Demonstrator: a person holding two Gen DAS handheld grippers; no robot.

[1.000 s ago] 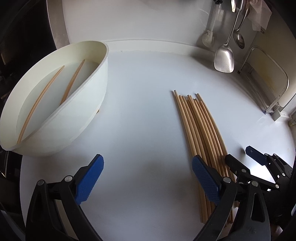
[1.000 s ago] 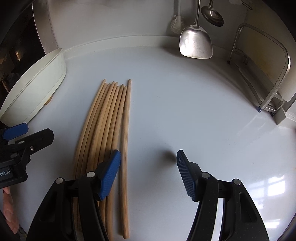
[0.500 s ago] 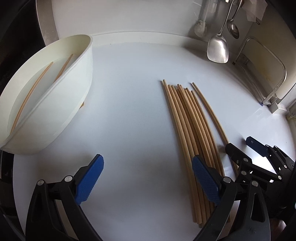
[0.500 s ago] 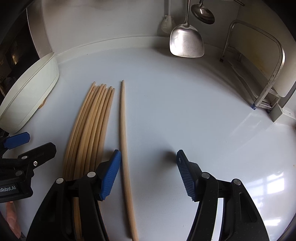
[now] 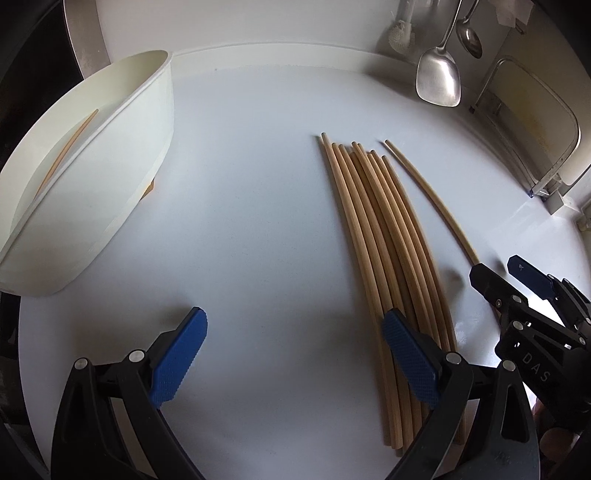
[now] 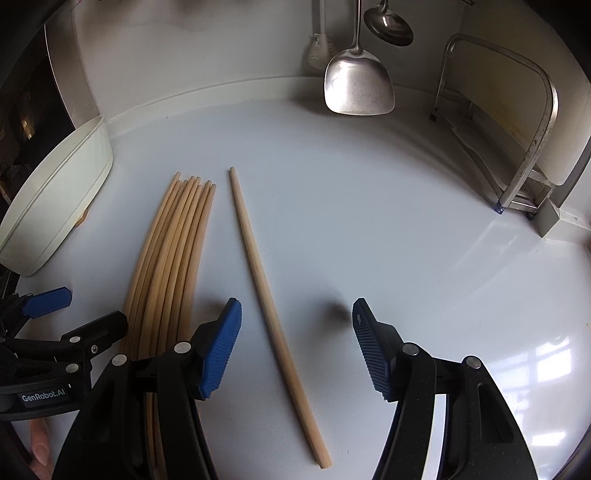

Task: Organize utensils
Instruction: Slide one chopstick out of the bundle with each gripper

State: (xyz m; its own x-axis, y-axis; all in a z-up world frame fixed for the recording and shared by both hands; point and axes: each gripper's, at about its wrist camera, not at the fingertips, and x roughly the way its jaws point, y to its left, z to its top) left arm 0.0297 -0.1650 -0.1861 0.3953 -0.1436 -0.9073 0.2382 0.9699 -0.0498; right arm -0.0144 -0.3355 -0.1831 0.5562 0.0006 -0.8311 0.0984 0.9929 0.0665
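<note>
A bundle of several wooden chopsticks (image 5: 384,240) (image 6: 173,251) lies on the white counter. One single chopstick (image 6: 266,291) (image 5: 432,199) lies apart, to the right of the bundle. My right gripper (image 6: 295,332) is open, and this chopstick runs between its blue pads without touching either. My left gripper (image 5: 295,347) is open and empty; its right pad hangs over the bundle's near end. A white tub (image 5: 92,166) (image 6: 55,199) stands at the left with a chopstick (image 5: 70,147) inside. Each gripper shows at the edge of the other's view.
A steel spatula (image 6: 358,85) and a ladle (image 6: 388,22) hang on the back wall beside a brush (image 6: 319,51). A metal rack (image 6: 517,147) stands at the right. A dark opening borders the counter at the far left.
The single chopstick has parted from the bundle and slid right, now lying angled between my right gripper's fingers. In the left wrist view, the tub and bundle have shifted left and down.
</note>
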